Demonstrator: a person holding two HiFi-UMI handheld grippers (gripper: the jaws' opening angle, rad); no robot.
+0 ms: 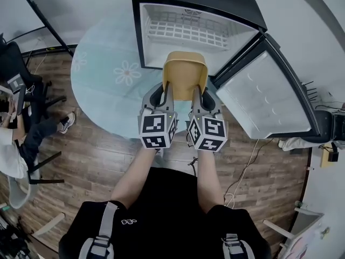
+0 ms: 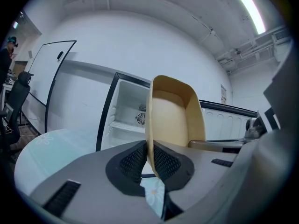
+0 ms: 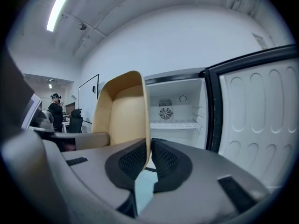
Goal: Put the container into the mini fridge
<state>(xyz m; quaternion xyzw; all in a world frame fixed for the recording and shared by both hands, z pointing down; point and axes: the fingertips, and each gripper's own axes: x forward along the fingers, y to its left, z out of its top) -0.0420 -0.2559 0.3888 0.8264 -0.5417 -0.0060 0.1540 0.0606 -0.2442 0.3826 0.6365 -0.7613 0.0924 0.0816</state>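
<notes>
A tan, open-topped container [image 1: 185, 75] hangs in the air in front of the mini fridge [image 1: 202, 28], held from both sides. My left gripper [image 1: 163, 95] is shut on the container's left wall [image 2: 148, 125]; the black pads [image 2: 133, 160] press on that thin wall. My right gripper [image 1: 200, 97] is shut on the container's right wall [image 3: 145, 120] in the same way. The fridge stands open, its door [image 1: 269, 93] swung out to the right, with a white wire shelf [image 3: 175, 124] and a small fan grille [image 3: 165, 113] inside. The container is empty.
The fridge stands on a round pale blue mat with daisies [image 1: 108, 80] over wood flooring. A seated person [image 1: 21, 128] with an office chair is at the left. Cables [image 1: 242, 171] trail on the floor at the right. A whiteboard [image 2: 51, 78] leans on the wall.
</notes>
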